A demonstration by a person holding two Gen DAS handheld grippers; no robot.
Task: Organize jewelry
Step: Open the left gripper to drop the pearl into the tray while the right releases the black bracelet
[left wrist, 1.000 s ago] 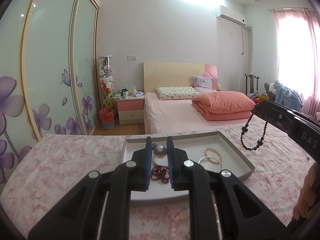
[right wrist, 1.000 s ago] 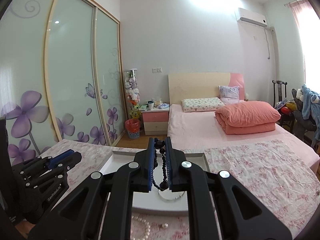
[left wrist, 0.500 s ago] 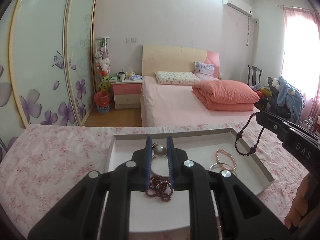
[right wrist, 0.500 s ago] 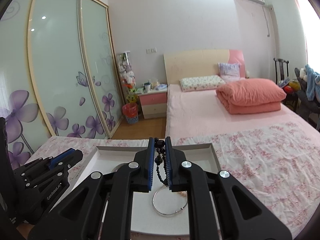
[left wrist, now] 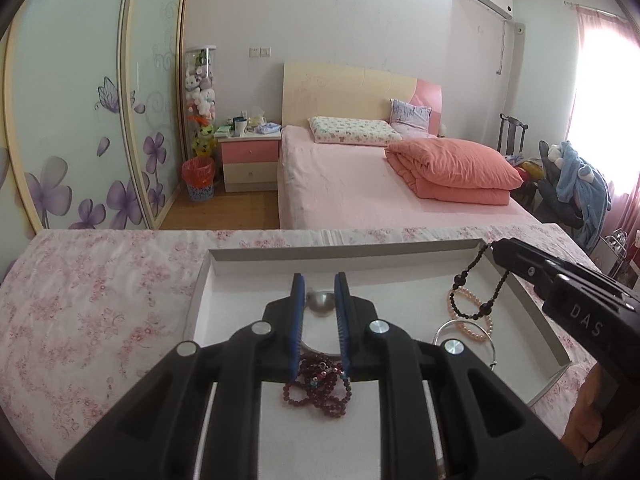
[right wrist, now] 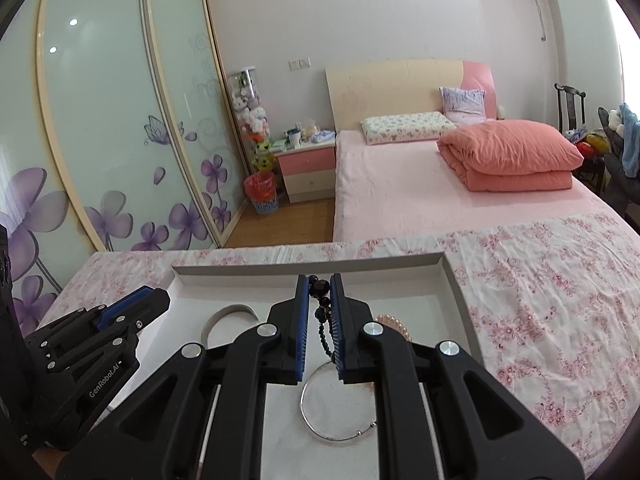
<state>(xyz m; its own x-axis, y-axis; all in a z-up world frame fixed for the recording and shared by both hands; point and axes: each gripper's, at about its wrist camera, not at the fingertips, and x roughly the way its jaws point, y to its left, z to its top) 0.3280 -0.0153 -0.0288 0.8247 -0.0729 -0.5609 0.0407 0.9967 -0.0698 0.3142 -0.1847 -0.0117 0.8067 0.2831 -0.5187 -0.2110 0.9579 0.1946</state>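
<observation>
Counting trays: one shallow white rectangular tray (left wrist: 540, 320).
My left tool (left wrist: 320, 292): opening over one dark-red bead strand (left wrist: 320, 390).
My right tool (right wrist: 319, 292): clamping one black bead strand (right wrist: 322, 308).
Loose: one silver bangle (right wrist: 332, 420), one pearl bracelet (left wrist: 472, 312).

Both hand-held grippers (left wrist: 319, 292) (right wrist: 319, 290) angled down (left opening)

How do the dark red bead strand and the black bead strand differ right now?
Colour: the dark red bead strand is maroon; the black bead strand is black.
Pose: the red one lies heaped on the white tray; the black one hangs as a loop above it.
Grip: the left hand-held gripper is opening over the red heap; the right hand-held gripper pinches the black strand.
Both are beaded strands.
</observation>
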